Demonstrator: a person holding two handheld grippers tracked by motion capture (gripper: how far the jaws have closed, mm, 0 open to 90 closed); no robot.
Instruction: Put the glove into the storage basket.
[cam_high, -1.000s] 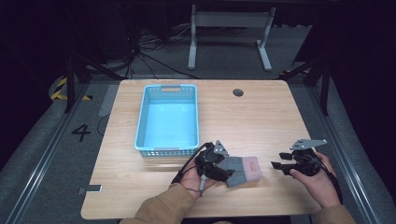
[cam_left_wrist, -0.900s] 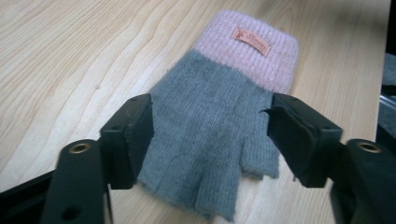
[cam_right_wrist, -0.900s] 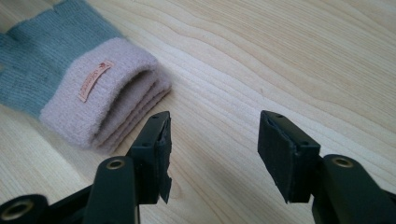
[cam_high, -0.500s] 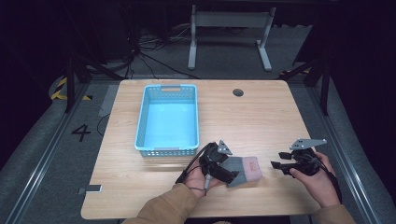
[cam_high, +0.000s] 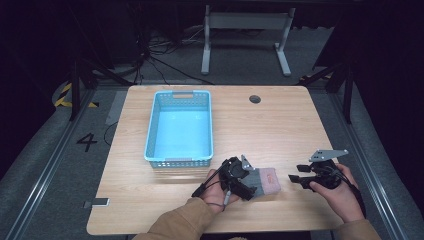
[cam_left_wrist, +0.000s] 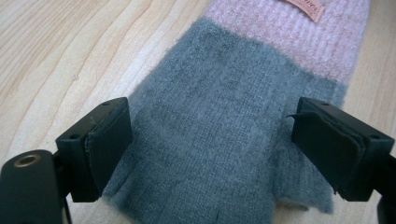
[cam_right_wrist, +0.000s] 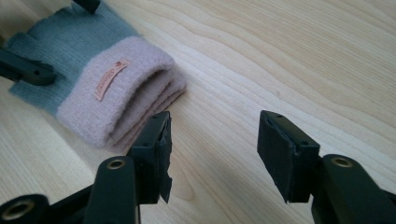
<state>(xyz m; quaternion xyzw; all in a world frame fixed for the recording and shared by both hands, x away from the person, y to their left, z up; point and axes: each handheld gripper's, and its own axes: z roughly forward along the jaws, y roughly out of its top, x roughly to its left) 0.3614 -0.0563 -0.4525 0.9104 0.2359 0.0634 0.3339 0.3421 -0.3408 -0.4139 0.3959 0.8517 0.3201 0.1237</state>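
A knitted glove (cam_high: 266, 181), grey with a pink cuff and a small label, lies flat near the table's front edge. My left gripper (cam_high: 248, 186) hovers over its grey end. Its jaws have just been opening, and in the left gripper view they (cam_left_wrist: 210, 135) stand wide on either side of the grey knit (cam_left_wrist: 219, 93) without pressing on it. My right gripper (cam_high: 296, 178) is open a little to the right of the pink cuff (cam_right_wrist: 116, 93). In the right gripper view its jaws (cam_right_wrist: 212, 144) hold nothing, with bare wood between them. One left finger (cam_right_wrist: 28, 70) rests by the grey end.
A light blue plastic basket (cam_high: 179, 160) stands left of centre on the wooden table (cam_high: 280, 125), just behind the left hand. A round cable hole (cam_high: 255, 99) sits near the back edge. A small dark object (cam_high: 97, 202) lies at the front left corner.
The left gripper has sunk a little toward the glove's grey end and its jaws have spread wider. The right hand and the glove have not moved.
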